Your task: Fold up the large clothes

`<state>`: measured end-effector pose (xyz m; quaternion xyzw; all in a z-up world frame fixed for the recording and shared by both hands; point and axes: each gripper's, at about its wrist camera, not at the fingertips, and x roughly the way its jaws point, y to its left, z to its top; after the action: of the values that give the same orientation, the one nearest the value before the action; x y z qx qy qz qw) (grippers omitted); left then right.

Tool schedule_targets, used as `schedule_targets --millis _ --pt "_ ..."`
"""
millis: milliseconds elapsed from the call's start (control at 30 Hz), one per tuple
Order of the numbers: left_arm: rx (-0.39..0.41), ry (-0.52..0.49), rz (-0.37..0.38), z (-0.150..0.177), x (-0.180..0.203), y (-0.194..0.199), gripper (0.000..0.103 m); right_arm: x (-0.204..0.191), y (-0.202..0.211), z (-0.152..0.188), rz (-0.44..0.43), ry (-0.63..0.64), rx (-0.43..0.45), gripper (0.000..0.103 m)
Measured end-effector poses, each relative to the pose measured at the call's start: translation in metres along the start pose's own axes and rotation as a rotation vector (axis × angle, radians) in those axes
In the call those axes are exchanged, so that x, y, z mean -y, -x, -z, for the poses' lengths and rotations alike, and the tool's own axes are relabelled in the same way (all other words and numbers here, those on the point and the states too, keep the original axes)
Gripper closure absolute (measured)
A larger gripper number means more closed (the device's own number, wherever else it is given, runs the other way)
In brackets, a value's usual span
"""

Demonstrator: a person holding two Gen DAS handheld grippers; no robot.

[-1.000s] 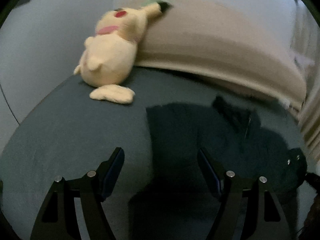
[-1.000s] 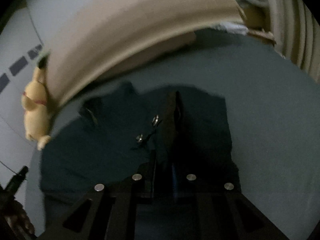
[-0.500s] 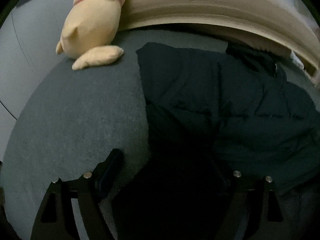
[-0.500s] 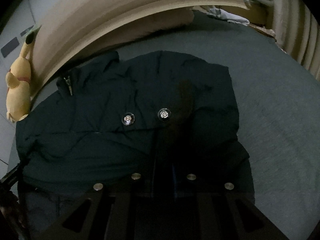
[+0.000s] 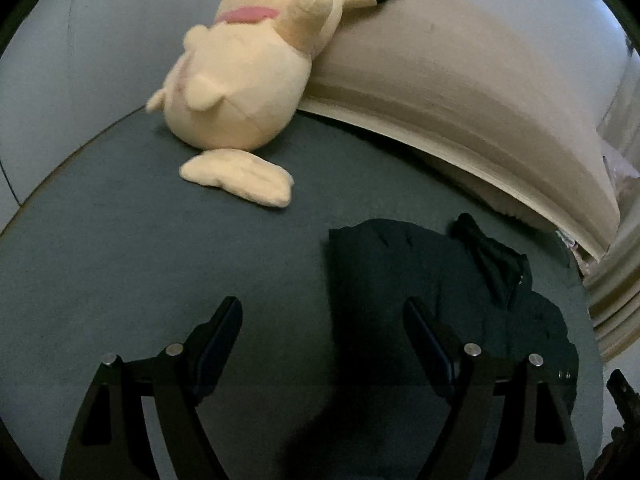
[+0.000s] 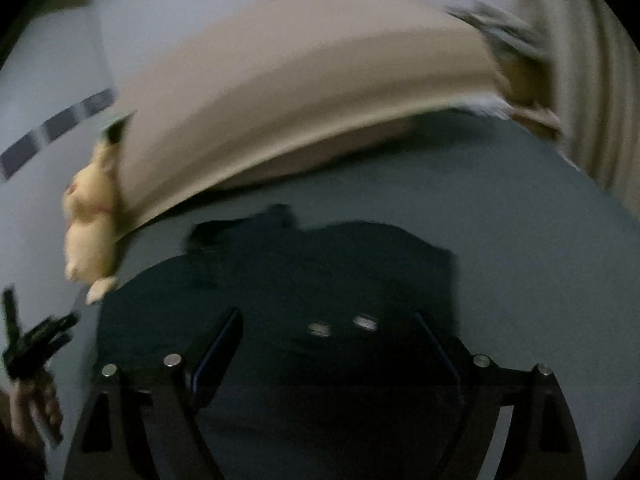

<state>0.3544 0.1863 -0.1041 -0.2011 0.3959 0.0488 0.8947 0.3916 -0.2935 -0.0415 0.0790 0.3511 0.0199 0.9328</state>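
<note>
The dark, quilted puffer jacket (image 5: 448, 280) lies flat on the grey-blue bed cover (image 5: 120, 260), and from my left wrist camera it sits ahead and to the right of the tool, its collar (image 5: 492, 256) turned toward the headboard. Through my right wrist camera the same jacket (image 6: 320, 272) spreads directly ahead of and beneath the tool, with two pale round metal snaps (image 6: 344, 326) showing side by side on the fabric; that view is smeared with blur, so I can't make out finer folds.

My left gripper (image 5: 322, 320) is released, jaws standing wide apart with nothing between them but bed cover and the jacket's near left edge. Its right finger (image 5: 428, 340) overlaps the jacket in view, though I cannot tell whether it touches the cloth. My right gripper (image 6: 326, 332) is likewise spread wide, holding nothing, with the snaps showing in the gap between its fingers.

At the lower left of the right camera I see the left tool (image 6: 32, 344) and the hand (image 6: 36, 408) holding it, just beside the jacket's edge.

Farther out, a pale yellow plush toy with red cheeks (image 5: 244, 80) leans against the long beige padded headboard (image 5: 460, 100), well apart from the jacket. Pale ribbed curtains (image 6: 592, 80) hang at the far right.
</note>
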Motion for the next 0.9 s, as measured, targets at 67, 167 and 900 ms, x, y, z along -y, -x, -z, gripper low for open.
schedule_targets --millis 67,167,900 --pt "-0.01 -0.015 0.004 0.0 0.009 -0.008 0.019 -0.018 -0.014 0.003 -0.011 0.063 -0.018 0.015" --pt "-0.027 -0.035 -0.016 -0.004 0.019 -0.03 0.019 -0.029 -0.044 0.013 0.024 0.122 -0.065 0.016" --pt "0.006 -0.159 -0.155 0.006 0.036 -0.049 0.038 -0.018 -0.1 0.057 0.122 0.191 -0.267 0.019"
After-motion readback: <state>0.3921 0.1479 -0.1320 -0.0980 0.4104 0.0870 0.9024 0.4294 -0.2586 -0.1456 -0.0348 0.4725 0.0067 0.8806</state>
